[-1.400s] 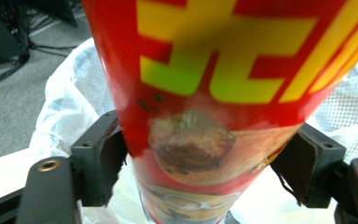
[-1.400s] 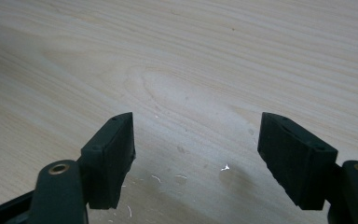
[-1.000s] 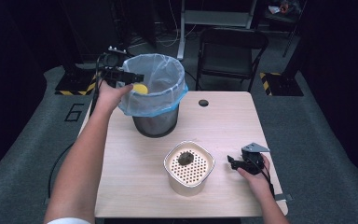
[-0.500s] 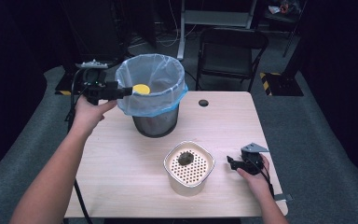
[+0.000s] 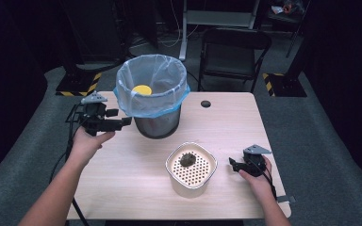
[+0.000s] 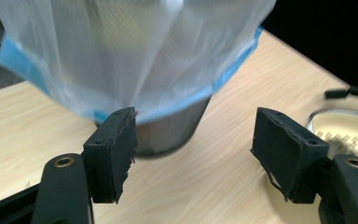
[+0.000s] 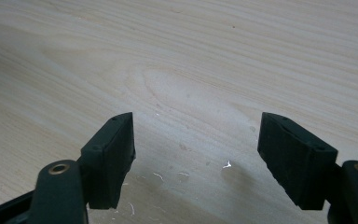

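Yellow object lies inside the plastic-lined bin on the table. Left gripper, jaws apart and empty, hangs just beside the bin's left wall; right gripper, also spread, rests beside the white basket.

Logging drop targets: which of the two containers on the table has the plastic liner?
The mesh bin at the back; the white strainer bowl in front has none.
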{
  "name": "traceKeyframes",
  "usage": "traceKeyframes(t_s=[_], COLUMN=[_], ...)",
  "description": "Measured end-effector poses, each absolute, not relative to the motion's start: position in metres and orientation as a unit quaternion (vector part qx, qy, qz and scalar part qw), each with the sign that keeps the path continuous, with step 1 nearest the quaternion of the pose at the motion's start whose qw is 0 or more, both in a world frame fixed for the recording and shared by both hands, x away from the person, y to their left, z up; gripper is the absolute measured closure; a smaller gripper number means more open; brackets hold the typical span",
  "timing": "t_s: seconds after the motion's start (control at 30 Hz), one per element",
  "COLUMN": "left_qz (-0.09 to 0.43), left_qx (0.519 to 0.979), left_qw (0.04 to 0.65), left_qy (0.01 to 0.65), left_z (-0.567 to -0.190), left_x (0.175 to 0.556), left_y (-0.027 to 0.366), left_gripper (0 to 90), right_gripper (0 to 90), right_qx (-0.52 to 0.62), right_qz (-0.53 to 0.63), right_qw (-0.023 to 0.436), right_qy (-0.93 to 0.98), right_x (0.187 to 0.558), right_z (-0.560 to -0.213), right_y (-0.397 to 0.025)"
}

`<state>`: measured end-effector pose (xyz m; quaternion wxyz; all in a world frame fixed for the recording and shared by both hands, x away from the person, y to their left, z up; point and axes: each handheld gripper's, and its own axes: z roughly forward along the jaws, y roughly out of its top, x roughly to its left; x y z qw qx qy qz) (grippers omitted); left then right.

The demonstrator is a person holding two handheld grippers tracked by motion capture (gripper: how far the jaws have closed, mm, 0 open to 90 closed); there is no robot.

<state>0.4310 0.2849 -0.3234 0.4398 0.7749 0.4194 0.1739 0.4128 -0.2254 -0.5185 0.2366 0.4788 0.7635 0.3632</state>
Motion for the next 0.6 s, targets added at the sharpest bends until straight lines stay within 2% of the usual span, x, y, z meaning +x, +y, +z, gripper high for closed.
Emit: traceKeyframes(t_s=[0.43,0.53,0.6], left_qz=[0.163,0.167,0.162], left_qx=[0.762,0.761,0.752], left_qw=[0.458,0.449,0.449], left_qy=[0.428,0.437,0.454], left_z=[-0.397,-0.414,-0.427], left_x=[0.404,0.4,0.397], left_y=[0.3,0.307,0.312], left_gripper=[27.4,24.6,19.4], right_gripper=[26.7,26.7,26.7], right_qx=[0.483,0.485,0.482], right_qz=[0.364,0.362,0.359], right_qw=[0.236,0.236,0.236], right_qy=[0.761,0.76,0.764], right_x=[0.413,0.413,0.413], right_z=[-0.52,-0.521,-0.52], right_y=[-0.224,-0.225,-0.226])
